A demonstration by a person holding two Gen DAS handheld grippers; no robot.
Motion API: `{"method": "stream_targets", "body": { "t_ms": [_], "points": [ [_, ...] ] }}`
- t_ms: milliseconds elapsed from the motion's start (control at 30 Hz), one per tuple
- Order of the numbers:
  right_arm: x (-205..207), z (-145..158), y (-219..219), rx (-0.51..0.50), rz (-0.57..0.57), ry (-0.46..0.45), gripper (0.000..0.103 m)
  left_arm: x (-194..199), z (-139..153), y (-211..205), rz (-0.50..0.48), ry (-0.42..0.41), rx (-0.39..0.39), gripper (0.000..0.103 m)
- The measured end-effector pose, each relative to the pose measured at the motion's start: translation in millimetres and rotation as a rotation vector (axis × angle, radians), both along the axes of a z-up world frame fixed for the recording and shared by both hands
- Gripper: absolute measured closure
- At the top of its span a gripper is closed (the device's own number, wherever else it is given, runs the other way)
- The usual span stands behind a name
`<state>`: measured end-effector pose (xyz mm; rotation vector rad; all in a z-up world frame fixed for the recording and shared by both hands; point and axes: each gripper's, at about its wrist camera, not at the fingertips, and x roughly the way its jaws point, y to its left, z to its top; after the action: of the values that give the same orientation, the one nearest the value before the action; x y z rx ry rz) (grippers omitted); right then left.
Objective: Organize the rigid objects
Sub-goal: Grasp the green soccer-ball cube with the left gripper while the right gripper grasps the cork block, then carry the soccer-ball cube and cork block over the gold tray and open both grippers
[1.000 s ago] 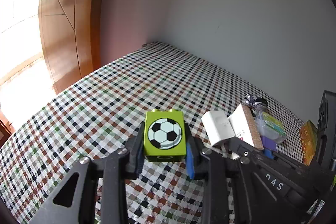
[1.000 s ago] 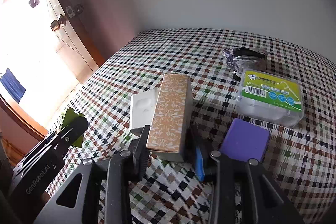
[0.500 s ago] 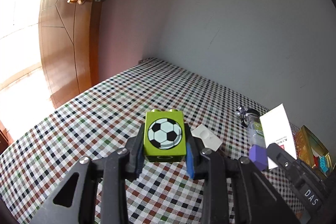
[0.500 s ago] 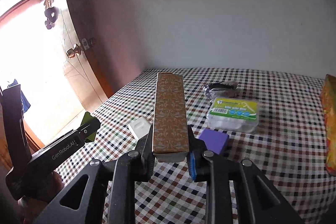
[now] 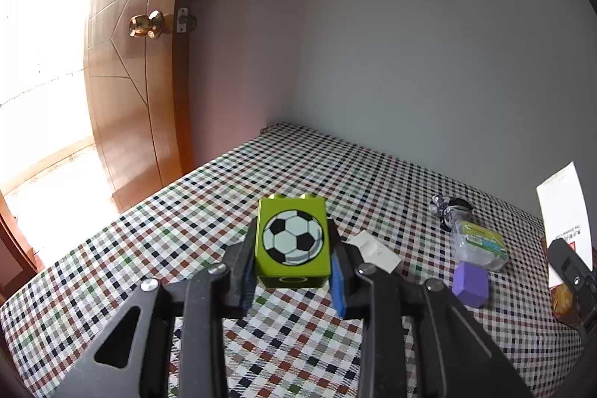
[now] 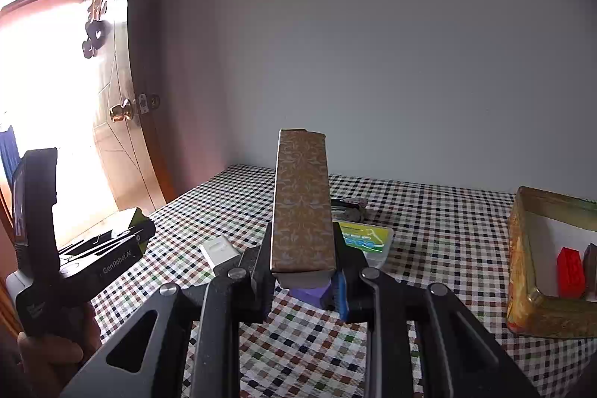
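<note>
The lime-green football-printed toy brick (image 5: 292, 241) sits clamped in the left gripper (image 5: 293, 276) above the checked tablecloth (image 5: 261, 181), whose far stretch toward the wall lies bare. The right gripper (image 6: 302, 276) pinches a tall brown patterned carton (image 6: 301, 204) upright, near the gold tin tray's (image 6: 522, 248) rim.

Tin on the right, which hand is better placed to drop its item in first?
Probably right: its tool grips the patterned box with the tin close beside it; the left tool holds the green block farther away.
</note>
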<state>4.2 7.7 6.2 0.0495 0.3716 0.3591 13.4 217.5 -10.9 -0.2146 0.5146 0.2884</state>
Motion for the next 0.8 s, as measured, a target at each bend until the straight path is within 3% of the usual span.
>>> {"method": "stream_targets", "body": {
  "t_ms": [233, 800],
  "points": [
    [-13.5, 6.9, -17.8, -0.019, -0.029, -0.061, 0.076, -2.6, 2.5, -24.3, -0.015, -0.009, 0.039, 0.072],
    [-39.6, 16.5, -71.4, -0.067, -0.13, -0.167, 0.076, -2.4, 23.5, -97.2, -0.109, -0.057, 0.036, 0.072]
  ]
}}
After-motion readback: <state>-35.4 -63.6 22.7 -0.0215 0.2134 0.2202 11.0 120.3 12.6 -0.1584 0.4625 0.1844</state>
